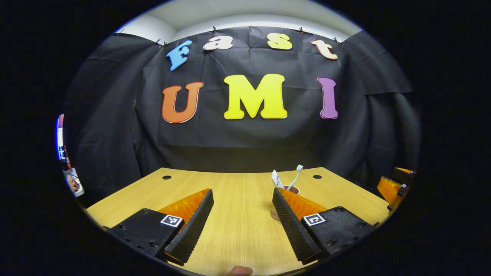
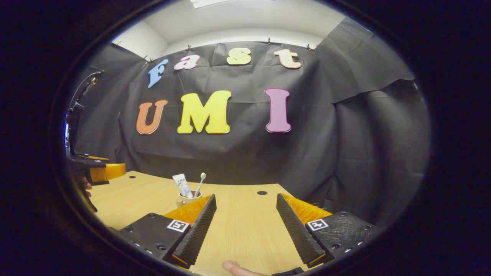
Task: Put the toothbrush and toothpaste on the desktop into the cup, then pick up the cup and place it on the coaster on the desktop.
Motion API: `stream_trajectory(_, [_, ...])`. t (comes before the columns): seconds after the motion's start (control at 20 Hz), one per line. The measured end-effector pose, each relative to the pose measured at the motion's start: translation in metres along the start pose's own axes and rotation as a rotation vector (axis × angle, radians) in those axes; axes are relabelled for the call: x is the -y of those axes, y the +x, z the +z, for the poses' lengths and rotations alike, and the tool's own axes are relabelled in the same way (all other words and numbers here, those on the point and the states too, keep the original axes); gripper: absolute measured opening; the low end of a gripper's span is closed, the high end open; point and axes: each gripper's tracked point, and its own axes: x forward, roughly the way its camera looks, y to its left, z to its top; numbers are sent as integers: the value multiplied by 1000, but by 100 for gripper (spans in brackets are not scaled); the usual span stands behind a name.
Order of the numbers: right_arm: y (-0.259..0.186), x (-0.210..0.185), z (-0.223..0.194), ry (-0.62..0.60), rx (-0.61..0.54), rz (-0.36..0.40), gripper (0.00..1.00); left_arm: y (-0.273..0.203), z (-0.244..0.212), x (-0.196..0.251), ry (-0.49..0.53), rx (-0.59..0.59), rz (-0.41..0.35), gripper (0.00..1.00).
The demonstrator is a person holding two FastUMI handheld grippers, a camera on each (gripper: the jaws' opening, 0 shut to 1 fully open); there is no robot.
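Left gripper (image 1: 242, 214), jaws wide, nothing held; right gripper (image 2: 245, 216) likewise; small brown round cup (image 2: 185, 200) upright on pale wooden desktop (image 2: 245, 230) — white toothpaste tube (image 2: 182, 186) and pale toothbrush (image 2: 200, 184) standing inside; cup behind left gripper's right finger, on a round brown coaster (image 1: 274, 215), seemingly.

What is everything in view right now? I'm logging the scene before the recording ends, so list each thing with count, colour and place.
cup: one, tan, standing on the desk beyond both grippers
toothpaste: one, white tube, upright in the cup
toothbrush: one, pale, leaning in the cup
coaster: apparently one, brownish disc under the cup, mostly hidden
desk: one, light wood, with dark round holes near its far edge
left hand-held gripper: one, open above the bare desk
right hand-held gripper: one, open above the bare desk
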Motion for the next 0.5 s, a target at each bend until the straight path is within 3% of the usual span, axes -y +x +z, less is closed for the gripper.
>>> stream_trajectory(0.5, [-7, -28, 2, -33, -1, 46, 94, -15, -8, 0, -29, 31, 14, 98])
